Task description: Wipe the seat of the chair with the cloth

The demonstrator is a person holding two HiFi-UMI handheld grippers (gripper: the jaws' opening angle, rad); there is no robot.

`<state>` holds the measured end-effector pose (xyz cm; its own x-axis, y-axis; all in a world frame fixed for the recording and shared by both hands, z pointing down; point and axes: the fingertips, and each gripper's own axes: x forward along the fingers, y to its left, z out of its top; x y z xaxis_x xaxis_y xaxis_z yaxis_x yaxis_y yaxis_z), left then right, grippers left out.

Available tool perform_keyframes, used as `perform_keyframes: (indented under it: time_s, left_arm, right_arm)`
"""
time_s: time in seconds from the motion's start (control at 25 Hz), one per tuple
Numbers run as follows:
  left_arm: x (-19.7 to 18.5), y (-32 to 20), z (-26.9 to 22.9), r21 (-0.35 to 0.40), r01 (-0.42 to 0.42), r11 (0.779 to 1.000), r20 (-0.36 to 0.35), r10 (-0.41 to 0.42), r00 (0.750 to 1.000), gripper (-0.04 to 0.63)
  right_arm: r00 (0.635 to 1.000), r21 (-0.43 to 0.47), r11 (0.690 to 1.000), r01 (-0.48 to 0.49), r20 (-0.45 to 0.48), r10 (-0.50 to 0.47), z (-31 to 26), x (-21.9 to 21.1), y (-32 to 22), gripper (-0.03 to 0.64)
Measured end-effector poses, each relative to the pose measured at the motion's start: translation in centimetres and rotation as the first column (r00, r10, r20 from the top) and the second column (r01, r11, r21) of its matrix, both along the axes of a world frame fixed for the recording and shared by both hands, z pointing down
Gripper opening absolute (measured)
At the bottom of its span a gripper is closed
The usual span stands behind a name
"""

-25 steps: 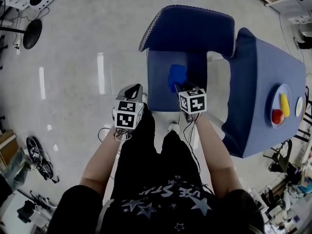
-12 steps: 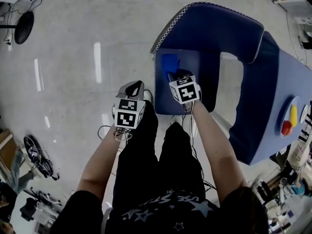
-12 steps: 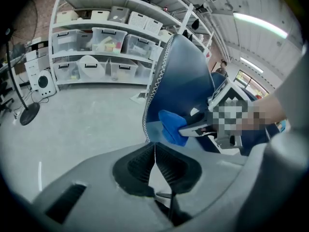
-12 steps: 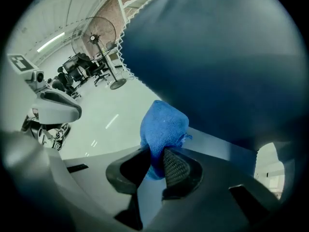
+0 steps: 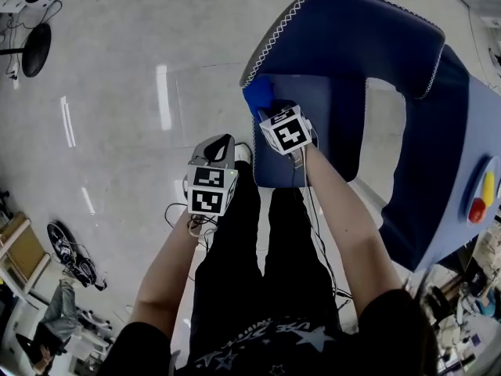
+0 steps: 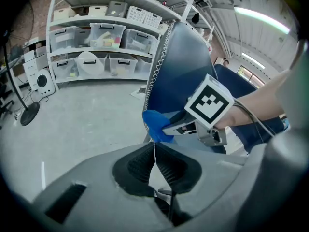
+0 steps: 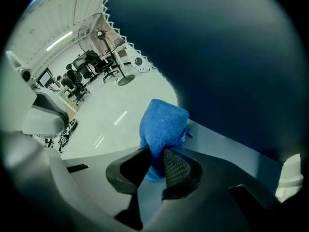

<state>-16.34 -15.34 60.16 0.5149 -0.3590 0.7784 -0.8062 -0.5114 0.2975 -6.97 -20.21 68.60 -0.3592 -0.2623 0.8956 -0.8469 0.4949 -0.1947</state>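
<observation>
A blue chair point(image 5: 352, 45) with white-stitched edging stands in front of me, its flat seat point(image 5: 329, 131) in the head view's centre. My right gripper point(image 5: 264, 110) is shut on a bright blue cloth point(image 5: 257, 95) and holds it at the seat's left rear corner, by the backrest. In the right gripper view the cloth point(image 7: 161, 127) bulges out between the pads point(image 7: 176, 167) over the seat point(image 7: 231, 146). My left gripper point(image 5: 219, 143) hangs shut and empty over the floor, left of the seat's front edge; its own view shows the cloth point(image 6: 155, 125) and the right gripper point(image 6: 176, 127) ahead.
A blue-covered table point(image 5: 462, 131) stands to the right with a plate point(image 5: 479, 198) bearing yellow and red items. Shelves with plastic bins point(image 6: 106, 35) line the far wall. A round stand base point(image 5: 37, 49) and cables point(image 5: 66, 257) lie on the grey floor at left.
My right gripper has carried the cloth leftward across the seat, from about its middle to its left rear corner. The left gripper has stayed by my leg.
</observation>
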Motion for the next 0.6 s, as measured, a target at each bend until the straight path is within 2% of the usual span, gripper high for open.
perform_keyframes:
  time_s: [0.24,0.6]
  left_arm:
    - [2.3,1.4,0.2,-0.022,-0.018,1.0,0.006,0.019,1.0,0.021]
    - [6.6,2.0,1.3,-0.045,-0.067,0.997,0.011,0.068,0.998,0.021]
  right_arm:
    - [0.997,-0.005,0.997,-0.072,0.013,0.072,0.9,2.0,-0.5,0.066]
    - [0.994,-0.012,0.994,-0.106,0.015,0.106,1.3,6.9,0.2,0.066]
